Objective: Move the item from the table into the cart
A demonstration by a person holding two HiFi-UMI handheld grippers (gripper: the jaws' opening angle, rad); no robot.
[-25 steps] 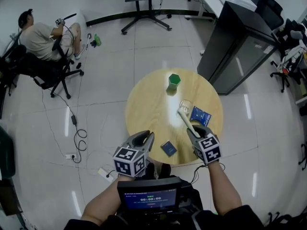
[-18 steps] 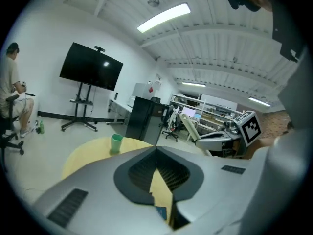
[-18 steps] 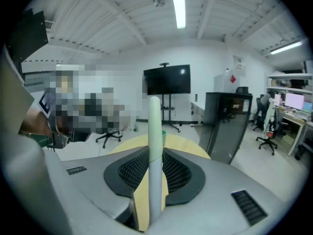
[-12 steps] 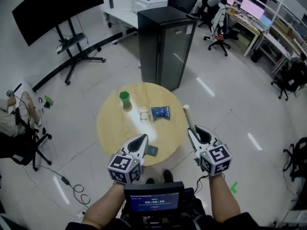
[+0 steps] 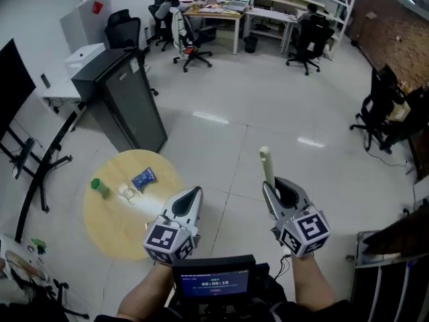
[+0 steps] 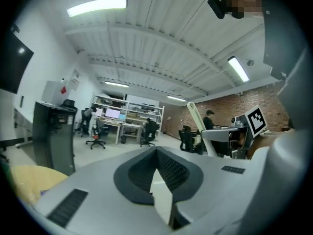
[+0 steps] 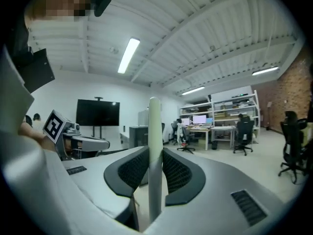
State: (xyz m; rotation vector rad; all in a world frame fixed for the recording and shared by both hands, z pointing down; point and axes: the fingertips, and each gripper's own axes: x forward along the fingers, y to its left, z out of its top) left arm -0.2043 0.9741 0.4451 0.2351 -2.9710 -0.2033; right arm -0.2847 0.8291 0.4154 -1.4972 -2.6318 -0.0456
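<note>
Clamping a pale stick upright in the right tongs, out over the floor and well apart from the round table at lower left. Carrying the left tongs pressed fully together on nothing. Showing 1 green cup and 1 blue packet on that table.

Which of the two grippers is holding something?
The right gripper, clamped on a pale stick that pokes out past its jaws; the left gripper is shut and empty.
</note>
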